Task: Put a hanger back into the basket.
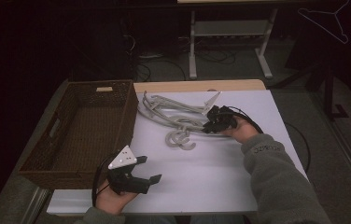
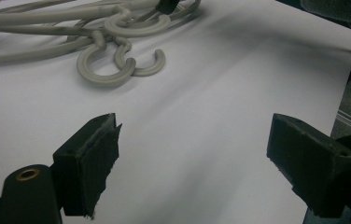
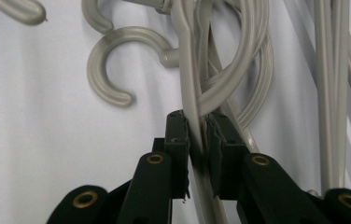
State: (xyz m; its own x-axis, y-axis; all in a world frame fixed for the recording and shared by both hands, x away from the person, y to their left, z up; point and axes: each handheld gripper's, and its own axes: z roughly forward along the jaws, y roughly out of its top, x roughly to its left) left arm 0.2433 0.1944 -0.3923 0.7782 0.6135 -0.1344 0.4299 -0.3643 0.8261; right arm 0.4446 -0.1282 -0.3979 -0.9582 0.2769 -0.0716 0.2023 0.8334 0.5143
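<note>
A tangle of several grey plastic hangers (image 1: pixel 173 116) lies on the white table top (image 1: pixel 201 172), hooks (image 1: pixel 180 139) toward the person. My right gripper (image 1: pixel 209 127) sits at the right side of the pile. In the right gripper view it (image 3: pixel 199 128) is shut on a thin grey hanger bar (image 3: pixel 188 84), beside a curved hook (image 3: pixel 113 60). My left gripper (image 1: pixel 149 169) rests low near the table's front left, open with nothing between its jaws. The left gripper view has its pads (image 2: pixel 94 163) wide apart, the hanger hooks (image 2: pixel 108 70) far ahead.
A dark wicker basket (image 1: pixel 129 114) stands at the table's left, right next to the hangers and the left hand. A white frame with legs (image 1: pixel 229 28) stands on the floor behind the table. A wire hanger (image 1: pixel 327 21) hangs at the top right.
</note>
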